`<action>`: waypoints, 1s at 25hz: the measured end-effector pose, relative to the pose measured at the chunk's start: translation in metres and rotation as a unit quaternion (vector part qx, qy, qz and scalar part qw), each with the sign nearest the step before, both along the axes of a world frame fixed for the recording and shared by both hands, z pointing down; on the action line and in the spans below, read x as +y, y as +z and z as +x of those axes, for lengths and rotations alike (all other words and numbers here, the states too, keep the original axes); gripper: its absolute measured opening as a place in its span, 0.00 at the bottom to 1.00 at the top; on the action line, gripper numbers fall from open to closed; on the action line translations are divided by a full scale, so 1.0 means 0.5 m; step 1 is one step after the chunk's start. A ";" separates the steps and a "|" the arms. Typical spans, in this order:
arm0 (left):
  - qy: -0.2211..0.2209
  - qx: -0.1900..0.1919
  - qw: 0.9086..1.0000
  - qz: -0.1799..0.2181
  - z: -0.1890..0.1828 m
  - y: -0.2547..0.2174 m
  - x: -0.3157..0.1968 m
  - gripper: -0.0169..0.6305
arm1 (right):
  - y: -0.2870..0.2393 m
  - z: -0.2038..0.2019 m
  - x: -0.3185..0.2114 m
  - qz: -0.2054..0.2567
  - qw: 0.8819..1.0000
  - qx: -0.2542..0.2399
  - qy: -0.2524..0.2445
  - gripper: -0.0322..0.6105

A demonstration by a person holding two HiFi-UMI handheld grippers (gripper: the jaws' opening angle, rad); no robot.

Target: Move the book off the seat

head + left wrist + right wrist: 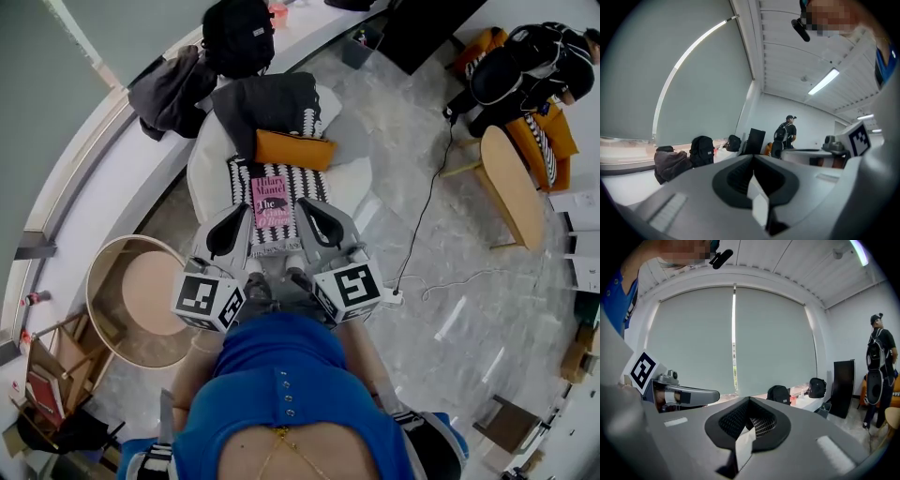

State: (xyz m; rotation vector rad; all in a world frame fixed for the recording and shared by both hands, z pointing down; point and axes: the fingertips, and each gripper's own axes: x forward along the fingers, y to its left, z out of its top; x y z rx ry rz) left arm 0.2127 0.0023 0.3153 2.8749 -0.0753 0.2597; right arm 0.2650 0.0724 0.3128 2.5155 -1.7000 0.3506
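**Head view.** The book [272, 208] lies flat on the black-and-white patterned throw [242, 180] over the white seat [352, 183]. It sits between your left hand-held gripper [230, 225] and right hand-held gripper [319, 220]. With both closed you could probably only push, and an uneven nudge may drag the throw or tip the book to the floor. It is a slim paperback with a pink cover and a pale near end.

**Left gripper view.** The jaws are closed, with a white sliver [757, 201] at their seam.

**Right gripper view.** The jaws are likewise closed.
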 end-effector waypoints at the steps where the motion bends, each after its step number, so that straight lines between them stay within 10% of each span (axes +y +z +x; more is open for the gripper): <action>1: -0.004 -0.001 1.000 0.000 0.006 0.001 -0.001 0.03 | 0.001 0.008 0.000 -0.001 1.000 -0.001 -0.004 0.05; 13: -0.012 -0.080 0.997 0.001 0.098 0.140 -0.020 0.03 | 0.137 0.110 -0.032 -0.065 0.995 -0.042 -0.057 0.05; 25: 0.016 -0.176 0.984 -0.001 0.215 0.526 -0.028 0.03 | 0.551 0.207 -0.072 -0.155 0.976 -0.108 -0.108 0.05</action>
